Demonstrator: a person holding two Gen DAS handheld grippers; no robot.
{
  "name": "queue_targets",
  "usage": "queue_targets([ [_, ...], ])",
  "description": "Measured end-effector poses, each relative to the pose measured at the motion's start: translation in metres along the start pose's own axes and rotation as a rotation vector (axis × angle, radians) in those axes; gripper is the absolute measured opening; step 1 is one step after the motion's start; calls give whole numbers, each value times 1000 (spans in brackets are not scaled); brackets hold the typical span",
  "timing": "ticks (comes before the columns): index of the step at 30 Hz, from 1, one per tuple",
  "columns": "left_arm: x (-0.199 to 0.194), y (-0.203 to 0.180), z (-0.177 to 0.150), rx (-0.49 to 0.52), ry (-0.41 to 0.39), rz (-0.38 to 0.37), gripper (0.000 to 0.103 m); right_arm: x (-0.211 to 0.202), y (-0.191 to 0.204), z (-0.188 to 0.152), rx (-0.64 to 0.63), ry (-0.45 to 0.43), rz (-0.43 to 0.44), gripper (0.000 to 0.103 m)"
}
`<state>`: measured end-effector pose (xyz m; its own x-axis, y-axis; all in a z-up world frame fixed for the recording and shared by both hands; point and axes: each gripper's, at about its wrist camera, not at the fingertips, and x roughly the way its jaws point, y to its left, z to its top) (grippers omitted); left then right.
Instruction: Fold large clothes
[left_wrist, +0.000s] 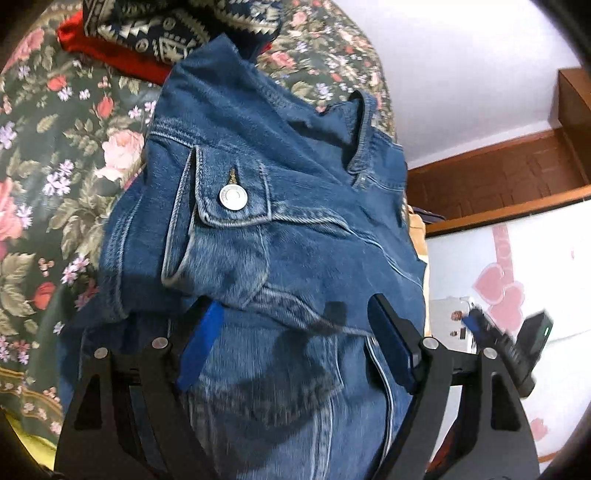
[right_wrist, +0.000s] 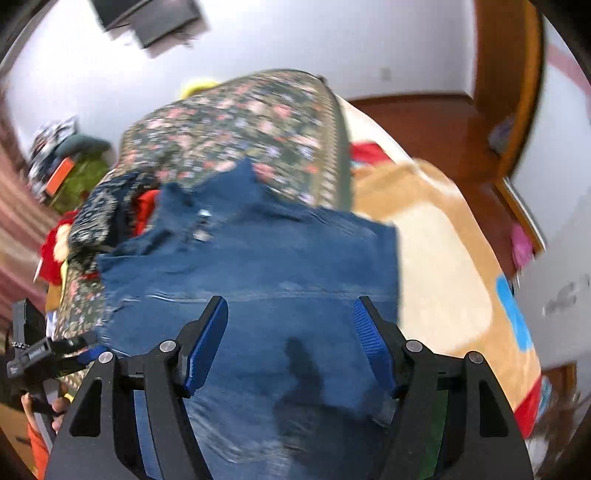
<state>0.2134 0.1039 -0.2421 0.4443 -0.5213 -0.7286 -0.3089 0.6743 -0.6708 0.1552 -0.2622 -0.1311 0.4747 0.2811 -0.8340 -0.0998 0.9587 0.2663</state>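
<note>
A blue denim jacket (left_wrist: 280, 206) lies bunched on a floral bedspread (left_wrist: 51, 155), its chest pocket with a silver button (left_wrist: 232, 198) facing up. My left gripper (left_wrist: 295, 314) hovers just over the jacket with its jaws wide apart and nothing between them. In the right wrist view the same jacket (right_wrist: 266, 266) spreads flatter across the bed, blurred by motion. My right gripper (right_wrist: 290, 314) is also open and empty, close above the denim. The right gripper shows at the right edge of the left wrist view (left_wrist: 491, 336); the left one shows at the lower left of the right wrist view (right_wrist: 48, 354).
A patterned navy garment (left_wrist: 177, 26) and red cloth (left_wrist: 110, 51) lie heaped at the far end of the bed. A tan blanket (right_wrist: 443, 251) covers the bed's right side. Wooden furniture (left_wrist: 517, 177) and a white wall stand beyond.
</note>
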Motion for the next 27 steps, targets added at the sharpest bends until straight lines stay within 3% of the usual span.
queue_targets([
  [6,17,1,16,-10,-51,56,78,7,-37,-14,78,34,-38,67],
  [8,23,-2,21,8,-87,108,76,8,-47,-18,103,46,-38,67],
  [11,28,-18,29,83,-141,265,48,12,-58,-21,143,59,-42,67],
  [13,26,-25,33,120,-171,304,32,15,-60,-22,156,65,-43,67],
  [17,9,-67,33,287,-289,382,23,18,-60,-24,146,74,-52,67],
  [19,-7,-90,31,367,-352,379,22,18,-57,-22,135,72,-61,67],
  [23,-48,-131,29,471,-472,285,22,15,-50,-19,113,57,-50,67],
  [27,-68,-141,25,512,-541,291,22,18,-39,-20,74,56,-42,67],
])
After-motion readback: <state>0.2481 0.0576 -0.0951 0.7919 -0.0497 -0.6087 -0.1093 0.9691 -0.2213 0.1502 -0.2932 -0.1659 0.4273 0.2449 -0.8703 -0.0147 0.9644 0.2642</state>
